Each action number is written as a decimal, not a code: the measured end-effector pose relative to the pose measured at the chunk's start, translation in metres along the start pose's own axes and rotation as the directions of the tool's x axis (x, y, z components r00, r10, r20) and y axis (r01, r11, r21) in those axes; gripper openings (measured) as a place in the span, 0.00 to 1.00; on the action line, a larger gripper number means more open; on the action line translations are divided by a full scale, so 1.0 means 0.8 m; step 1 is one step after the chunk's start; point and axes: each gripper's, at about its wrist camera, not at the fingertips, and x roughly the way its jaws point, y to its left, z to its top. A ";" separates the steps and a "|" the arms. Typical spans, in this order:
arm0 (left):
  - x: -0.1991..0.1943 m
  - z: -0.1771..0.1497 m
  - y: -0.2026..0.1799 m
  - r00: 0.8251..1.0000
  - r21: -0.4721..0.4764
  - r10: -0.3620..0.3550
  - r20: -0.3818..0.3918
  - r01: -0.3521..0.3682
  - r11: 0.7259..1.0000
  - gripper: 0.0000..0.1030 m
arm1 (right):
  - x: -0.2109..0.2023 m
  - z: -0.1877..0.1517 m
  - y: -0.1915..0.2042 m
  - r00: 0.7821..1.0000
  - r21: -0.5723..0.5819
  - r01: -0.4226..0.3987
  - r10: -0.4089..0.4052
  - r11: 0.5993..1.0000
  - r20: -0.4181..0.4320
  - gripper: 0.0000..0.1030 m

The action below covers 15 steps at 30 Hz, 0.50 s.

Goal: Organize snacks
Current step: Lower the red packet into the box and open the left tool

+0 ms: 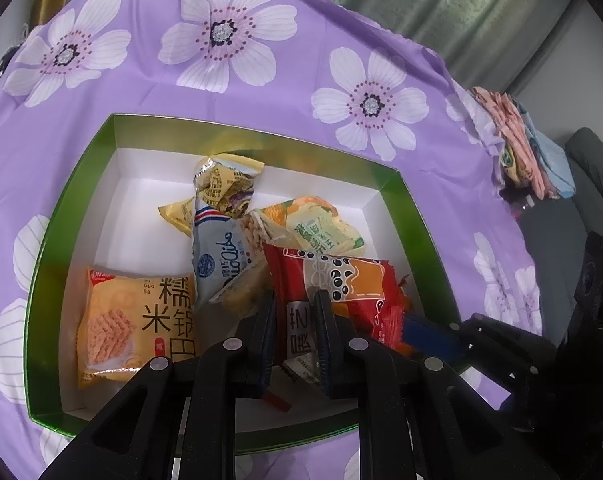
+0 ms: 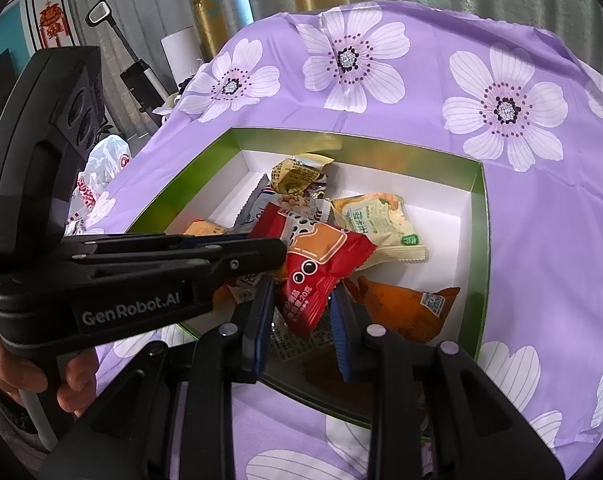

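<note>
I have both grippers down over the green box (image 1: pixel 53 264), which sits on a purple flowered cloth (image 1: pixel 149 92) and already holds a loose heap of snack packets.

My left gripper (image 1: pixel 295 312) is closed about as far as it goes, and between its blue pads I see a small packet with dark lettering (image 1: pixel 299 332); the pads appear to press on it from both sides. Just beyond it lies a red packet with an orange panel (image 1: pixel 341 276), partly over the others. To the left, flat on the white floor of the box, is a yellow rice-cracker packet (image 1: pixel 137 320). A grey-blue packet (image 1: pixel 217 256) leans up in the middle, with a crumpled yellow packet (image 1: pixel 225 184) behind it and a green-and-white packet (image 1: pixel 317 228) towards the far right corner.

My right gripper (image 2: pixel 301 312) has its jaws only slightly apart, with the lower corner of the red packet (image 2: pixel 321 264) between them; I cannot tell whether the pads truly grip it. An orange packet (image 2: pixel 405 312) lies just to its right, against the near wall. In the right wrist view the left gripper reaches in from the left, held by a hand (image 2: pixel 29 376).
</note>
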 end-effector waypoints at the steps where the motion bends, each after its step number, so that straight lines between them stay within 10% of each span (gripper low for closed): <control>1: 0.000 0.000 0.000 1.000 -0.001 0.001 -0.001 -0.001 1.000 0.15 | 0.000 0.000 0.001 1.000 -0.002 0.002 -0.002 1.000 0.000 0.28; 15: 0.000 0.000 -0.002 0.999 -0.002 0.033 -0.004 -0.033 0.999 0.17 | 0.003 0.003 0.004 0.999 -0.019 0.040 -0.040 0.999 -0.022 0.31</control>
